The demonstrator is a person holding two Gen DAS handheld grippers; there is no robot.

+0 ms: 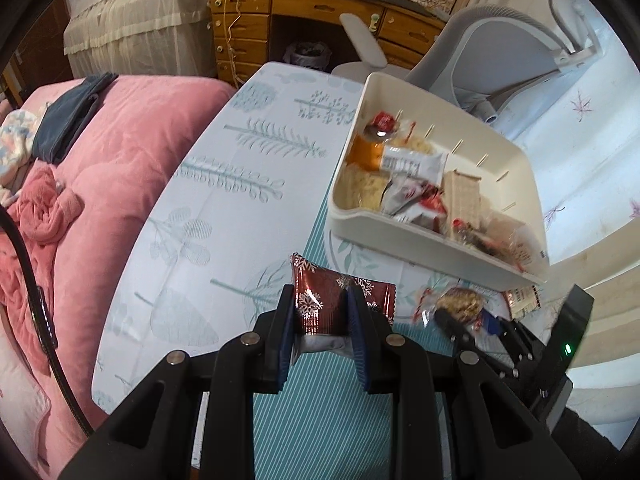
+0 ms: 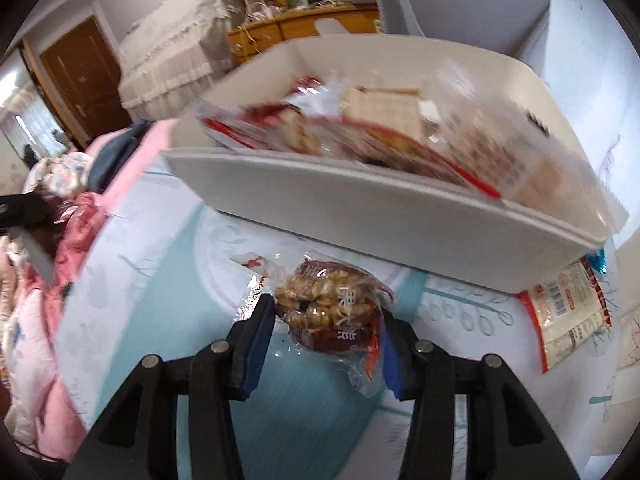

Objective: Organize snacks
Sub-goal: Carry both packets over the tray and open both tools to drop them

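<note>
Left wrist view: left tongs (image 1: 321, 312) clamped on a dark red snowflake-print snack pack (image 1: 320, 300), pads pinching its near half so the wrapper buckles between them. Pack's long axis runs crosswise to the tongs, crimped right end sticking out past the right pad, left top corner poking up and away. It is held clear above the counter (image 1: 224, 208), which has a pale cloth w/ teal leaf print.

Ahead and right of the left tongs sits a cream bin (image 1: 404, 240), open top, long axis running away to the upper right. Inside: mixed wrapped snacks, incl. a wafer block (image 1: 464, 194) standing roughly upright, an orange pack and red-white wrappers; exact count can't tell.

Just right of the left tongs, the right tongs (image 1: 464, 320) are over a clear-wrapped nut snack (image 1: 458, 302).

Right wrist view: right tongs (image 2: 326, 320) straddle that nut snack (image 2: 332, 304), lying on the counter just in front of the bin (image 2: 360, 204). Left pad is at the wrapper edge, right pad against the crinkled film; no firm squeeze shows, jaws partly apart. Snack's long axis lies across the tongs, tilted a bit, loose twisted film end trailing toward the camera.

Right of the right tongs, a flat white-and-red packet (image 2: 568, 312) lies partly under the bin's corner, long axis pointing away. View is blurred.
</note>
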